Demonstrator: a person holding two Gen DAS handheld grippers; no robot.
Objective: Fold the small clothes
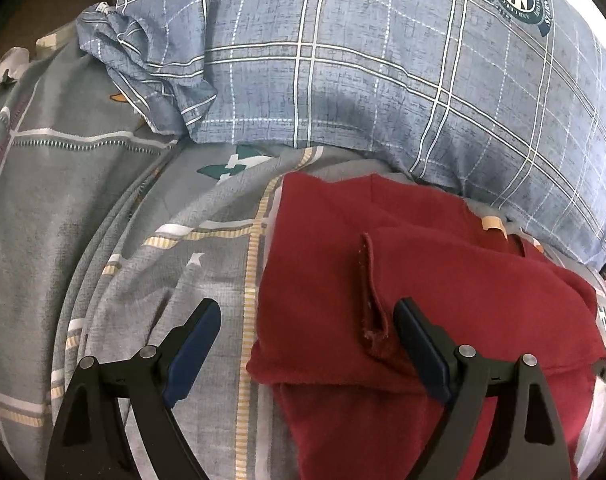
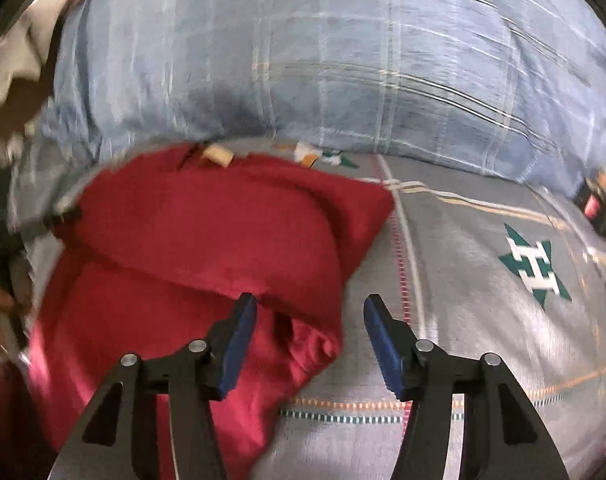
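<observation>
A dark red garment (image 1: 423, 280) lies folded in layers on the grey patterned bed sheet (image 1: 123, 240). A seam flap sticks up near its front. My left gripper (image 1: 307, 320) is open and empty, its jaws straddling the garment's left edge. In the right wrist view the red garment (image 2: 207, 232) lies to the left, with a bunched corner at its lower right. My right gripper (image 2: 311, 320) is open and empty over that corner, its left fingertip over the cloth. This view is blurred.
A large blue checked pillow (image 1: 383, 60) lies behind the garment, also seen in the right wrist view (image 2: 323, 60). The sheet (image 2: 483, 300) extends right of the garment. Small colourful objects (image 2: 601, 204) sit at the far right edge.
</observation>
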